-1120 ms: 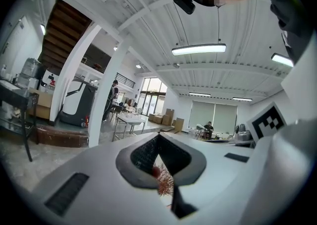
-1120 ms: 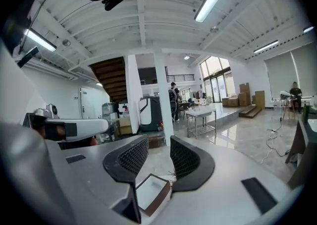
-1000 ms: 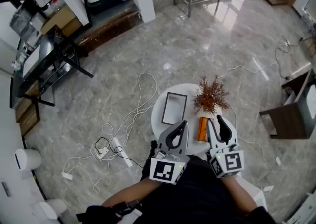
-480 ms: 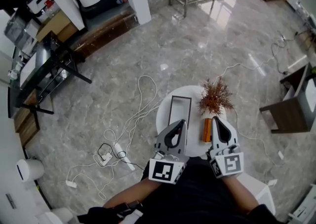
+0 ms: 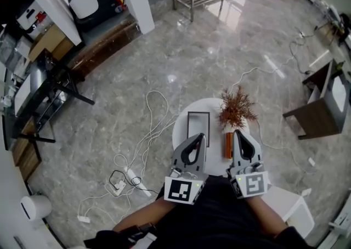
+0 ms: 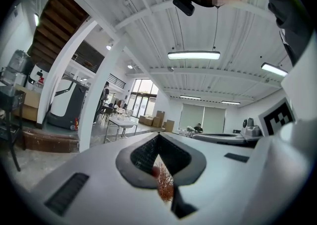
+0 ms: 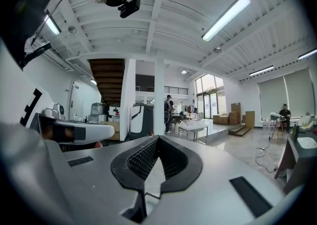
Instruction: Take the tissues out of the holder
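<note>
The tissue holder (image 5: 198, 126), a dark-framed rectangle with a white top, lies on the small round white table (image 5: 184, 124) in the head view. My left gripper (image 5: 198, 138) hovers at the holder's near end, jaws together and empty. My right gripper (image 5: 239, 134) is beside it on the right, over the near end of an orange object (image 5: 228, 143); its jaws have just been closing with nothing between them. In the left gripper view, the left gripper (image 6: 158, 136) shows its tips meeting. In the right gripper view, the right gripper (image 7: 157, 138) is also shut and empty.
A dried reddish plant (image 5: 237, 108) stands at the table's far right, also seen through the left jaws (image 6: 165, 185). White cables (image 5: 149, 127) and a power strip (image 5: 133, 181) lie on the floor to the left. A wooden chair (image 5: 321, 102) is at right.
The right gripper's jaws went from apart to shut. Both grippers shifted a little over the table's near edge, and the right one now covers more of the orange object.
</note>
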The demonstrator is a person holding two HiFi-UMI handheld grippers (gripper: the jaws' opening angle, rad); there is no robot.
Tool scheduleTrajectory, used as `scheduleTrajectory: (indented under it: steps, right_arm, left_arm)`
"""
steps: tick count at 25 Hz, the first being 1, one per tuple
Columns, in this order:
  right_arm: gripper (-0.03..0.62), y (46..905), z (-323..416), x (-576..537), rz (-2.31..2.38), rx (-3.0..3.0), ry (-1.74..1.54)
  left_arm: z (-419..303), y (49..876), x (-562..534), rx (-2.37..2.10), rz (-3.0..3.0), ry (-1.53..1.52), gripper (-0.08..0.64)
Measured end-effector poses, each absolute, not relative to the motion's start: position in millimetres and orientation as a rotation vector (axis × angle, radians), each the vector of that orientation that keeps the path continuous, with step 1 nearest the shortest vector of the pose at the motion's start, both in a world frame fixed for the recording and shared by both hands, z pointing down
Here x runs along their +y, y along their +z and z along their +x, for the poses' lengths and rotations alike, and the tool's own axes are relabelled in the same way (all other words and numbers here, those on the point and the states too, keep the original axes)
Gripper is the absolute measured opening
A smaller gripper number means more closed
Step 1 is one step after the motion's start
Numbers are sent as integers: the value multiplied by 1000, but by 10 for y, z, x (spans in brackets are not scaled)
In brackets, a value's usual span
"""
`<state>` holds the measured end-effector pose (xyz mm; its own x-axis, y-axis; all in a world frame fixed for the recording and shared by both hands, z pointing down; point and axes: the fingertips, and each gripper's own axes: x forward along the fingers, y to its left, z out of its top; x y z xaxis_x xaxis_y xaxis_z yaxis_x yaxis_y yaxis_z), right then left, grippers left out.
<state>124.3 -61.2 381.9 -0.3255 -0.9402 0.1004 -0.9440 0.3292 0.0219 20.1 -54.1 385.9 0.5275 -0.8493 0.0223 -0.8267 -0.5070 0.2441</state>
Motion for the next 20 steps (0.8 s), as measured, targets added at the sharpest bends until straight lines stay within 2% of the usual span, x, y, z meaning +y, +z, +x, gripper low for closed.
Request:
scheduleTrajectory:
  steps: [20]
  right_arm:
    - [8,3786,855,-509,1918,-2410,-4]
  left_arm:
    - [-265,3928,-562,-1341,2610,-123,-2]
